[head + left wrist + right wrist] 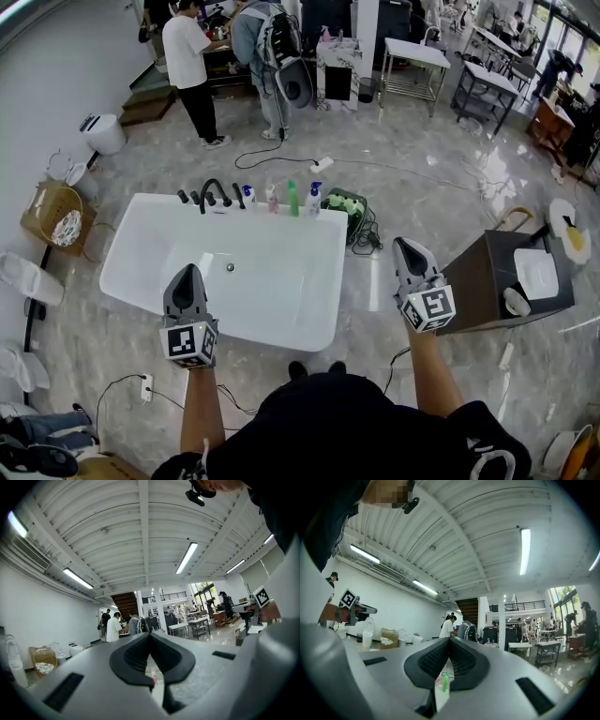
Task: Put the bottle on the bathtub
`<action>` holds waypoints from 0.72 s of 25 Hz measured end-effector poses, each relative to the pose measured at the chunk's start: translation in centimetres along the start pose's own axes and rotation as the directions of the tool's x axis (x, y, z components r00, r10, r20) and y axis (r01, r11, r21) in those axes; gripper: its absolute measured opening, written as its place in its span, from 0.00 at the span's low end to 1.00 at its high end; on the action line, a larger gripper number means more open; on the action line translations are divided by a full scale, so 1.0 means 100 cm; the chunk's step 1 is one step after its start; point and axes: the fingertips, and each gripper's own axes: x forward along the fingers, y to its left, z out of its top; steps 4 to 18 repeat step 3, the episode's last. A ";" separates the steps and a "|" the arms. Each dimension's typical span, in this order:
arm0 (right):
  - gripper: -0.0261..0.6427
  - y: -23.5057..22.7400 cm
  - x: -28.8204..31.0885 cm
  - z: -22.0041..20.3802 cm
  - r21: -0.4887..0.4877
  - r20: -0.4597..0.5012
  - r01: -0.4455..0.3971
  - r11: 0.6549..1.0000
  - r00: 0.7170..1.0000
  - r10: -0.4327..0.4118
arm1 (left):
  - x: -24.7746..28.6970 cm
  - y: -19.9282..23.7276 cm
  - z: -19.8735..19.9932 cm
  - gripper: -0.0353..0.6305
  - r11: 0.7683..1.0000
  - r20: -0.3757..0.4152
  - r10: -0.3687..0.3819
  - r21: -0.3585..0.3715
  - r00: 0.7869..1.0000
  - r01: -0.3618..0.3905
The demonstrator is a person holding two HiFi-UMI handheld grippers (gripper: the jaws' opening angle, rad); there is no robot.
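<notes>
The left tongs (187, 272) are pressed closed at the tips with nothing between them. Their own view shows only a thin slit below the meeting pads. The right tongs (408, 246) are likewise closed and empty. Both point forward and slightly up, low in the frame on either side of the person's body, which reads as a rest posture and not a reach.

The left tongs hang over the near edge of the white bathtub (281, 277). The right tongs are over the marble floor (375, 281), between the tub and a dark box (487, 277) at the right.

Across the tub, above the middle of the frame, four bottles stand upright in a row on its far ledge, the surface (330, 217) beside the black faucet (214, 194). They are a white bottle (247, 194), a pink bottle (271, 199), a green bottle (292, 199) and a blue spray bottle (313, 197). I cannot tell which one the task means.

With every bottle seated on the tub and neither pair of tongs carrying anything, I judge that the placing is either done or not begun
</notes>
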 end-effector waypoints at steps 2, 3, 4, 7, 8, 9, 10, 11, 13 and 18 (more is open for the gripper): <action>0.05 0.002 0.002 0.000 -0.001 0.000 -0.001 1.000 1.000 0.001 | 0.000 0.002 0.001 0.06 1.000 0.001 0.003 0.000 1.000 -0.003; 0.05 0.003 0.002 0.000 0.000 0.001 -0.002 1.000 1.000 0.002 | 0.000 0.003 0.001 0.06 1.000 0.001 0.005 0.001 1.000 -0.005; 0.05 0.003 0.002 0.000 0.000 0.001 -0.002 1.000 1.000 0.002 | 0.000 0.003 0.001 0.06 1.000 0.001 0.005 0.001 1.000 -0.005; 0.05 0.003 0.002 0.000 0.000 0.001 -0.002 1.000 1.000 0.002 | 0.000 0.003 0.001 0.06 1.000 0.001 0.005 0.001 1.000 -0.005; 0.05 0.003 0.002 0.000 0.000 0.001 -0.002 1.000 1.000 0.002 | 0.000 0.003 0.001 0.06 1.000 0.001 0.005 0.001 1.000 -0.005; 0.05 0.003 0.002 0.000 0.000 0.001 -0.002 1.000 1.000 0.002 | 0.000 0.003 0.001 0.06 1.000 0.001 0.005 0.001 1.000 -0.005; 0.05 0.003 0.002 0.000 0.000 0.001 -0.002 1.000 1.000 0.002 | 0.000 0.003 0.001 0.06 1.000 0.001 0.005 0.001 1.000 -0.005; 0.05 0.003 0.002 0.000 0.000 0.001 -0.002 1.000 1.000 0.002 | 0.000 0.003 0.001 0.06 1.000 0.001 0.005 0.001 1.000 -0.005; 0.05 0.003 0.002 0.000 0.000 0.001 -0.002 1.000 1.000 0.002 | 0.000 0.003 0.001 0.06 1.000 0.001 0.005 0.001 1.000 -0.005; 0.05 0.003 0.002 0.000 0.000 0.001 -0.002 1.000 1.000 0.002 | 0.000 0.003 0.001 0.06 1.000 0.001 0.005 0.001 1.000 -0.005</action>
